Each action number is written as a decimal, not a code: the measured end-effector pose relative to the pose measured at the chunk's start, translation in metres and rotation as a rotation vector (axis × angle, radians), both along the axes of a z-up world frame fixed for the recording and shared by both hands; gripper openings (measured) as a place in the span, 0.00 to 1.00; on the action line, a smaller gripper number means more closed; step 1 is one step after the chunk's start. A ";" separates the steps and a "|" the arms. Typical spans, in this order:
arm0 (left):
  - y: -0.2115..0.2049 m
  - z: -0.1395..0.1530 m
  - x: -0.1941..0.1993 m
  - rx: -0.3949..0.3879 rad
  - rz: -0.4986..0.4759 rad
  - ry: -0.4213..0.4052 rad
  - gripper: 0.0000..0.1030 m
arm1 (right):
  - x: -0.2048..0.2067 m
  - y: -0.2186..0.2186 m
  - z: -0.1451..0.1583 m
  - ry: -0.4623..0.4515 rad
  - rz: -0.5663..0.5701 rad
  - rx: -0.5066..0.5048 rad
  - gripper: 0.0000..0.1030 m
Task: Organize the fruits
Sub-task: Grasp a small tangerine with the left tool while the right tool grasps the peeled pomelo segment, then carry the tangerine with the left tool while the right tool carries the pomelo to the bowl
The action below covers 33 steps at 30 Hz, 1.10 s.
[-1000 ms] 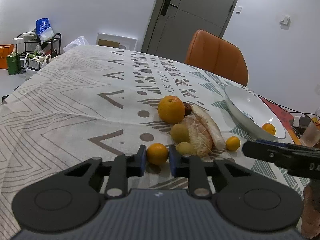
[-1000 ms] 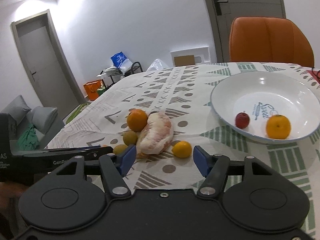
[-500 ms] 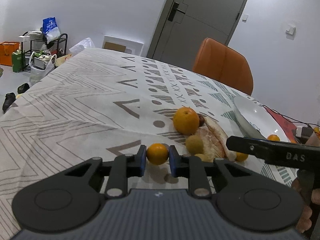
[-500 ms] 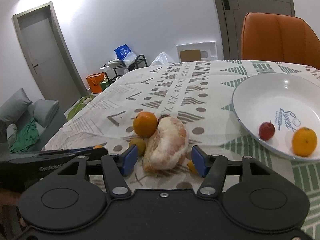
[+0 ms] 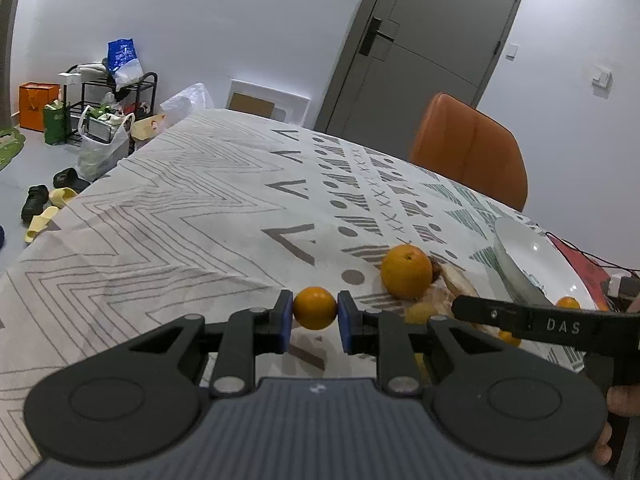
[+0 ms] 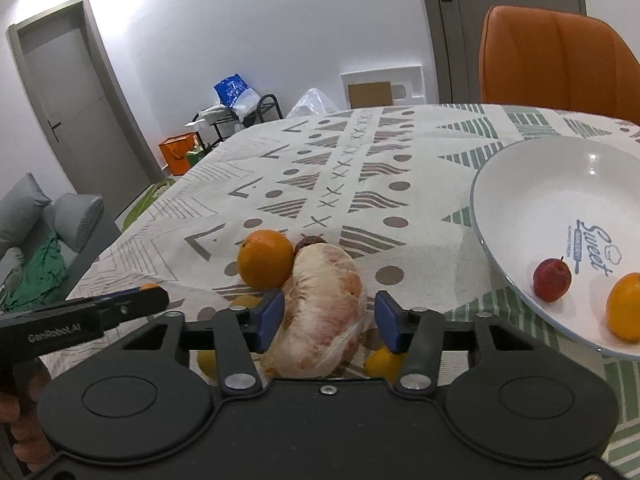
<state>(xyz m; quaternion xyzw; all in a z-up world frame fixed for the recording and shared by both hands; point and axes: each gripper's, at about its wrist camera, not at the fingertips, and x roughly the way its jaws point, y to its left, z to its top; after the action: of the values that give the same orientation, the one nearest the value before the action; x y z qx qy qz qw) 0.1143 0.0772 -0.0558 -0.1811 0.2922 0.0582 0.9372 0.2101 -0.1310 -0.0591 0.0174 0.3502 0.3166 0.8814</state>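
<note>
The left tool is clamped on a small orange, held above the surface. The right tool has been closing around the soft peeled pomelo lying there, with its pads not yet squeezing. Grip its fat middle gently.

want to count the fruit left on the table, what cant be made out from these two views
- Small yellow fruits beside the peeled pomelo: right wrist view, mostly hidden behind the right gripper body, so the count is unsure.
- Dark reddish fruit: only a sliver shows behind the pomelo and the large orange.
- White plate: left wrist view, contents mostly hidden by its near rim and the other gripper's black finger.
</note>
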 end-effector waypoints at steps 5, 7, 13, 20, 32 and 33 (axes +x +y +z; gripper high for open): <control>-0.001 0.003 0.003 0.004 0.002 -0.006 0.21 | 0.001 -0.001 -0.002 0.016 0.012 0.021 0.37; -0.003 0.006 0.002 0.009 -0.004 -0.015 0.21 | 0.001 -0.003 0.000 0.014 0.009 0.028 0.33; -0.011 0.011 0.003 0.012 -0.027 -0.024 0.21 | -0.008 -0.008 0.008 -0.017 -0.004 0.038 0.29; -0.025 0.017 0.009 0.033 -0.054 -0.027 0.21 | -0.015 -0.025 0.017 -0.052 -0.033 0.086 0.28; -0.052 0.027 0.017 0.051 -0.096 -0.050 0.21 | -0.017 -0.050 0.034 -0.108 -0.053 0.118 0.28; -0.054 0.028 0.019 0.053 -0.100 -0.052 0.21 | -0.017 -0.053 0.035 -0.111 -0.057 0.121 0.28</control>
<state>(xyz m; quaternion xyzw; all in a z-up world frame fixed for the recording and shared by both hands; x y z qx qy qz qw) 0.1331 0.0231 -0.0279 -0.1430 0.2746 0.0144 0.9508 0.1932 -0.1839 -0.0244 0.0627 0.2802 0.3124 0.9055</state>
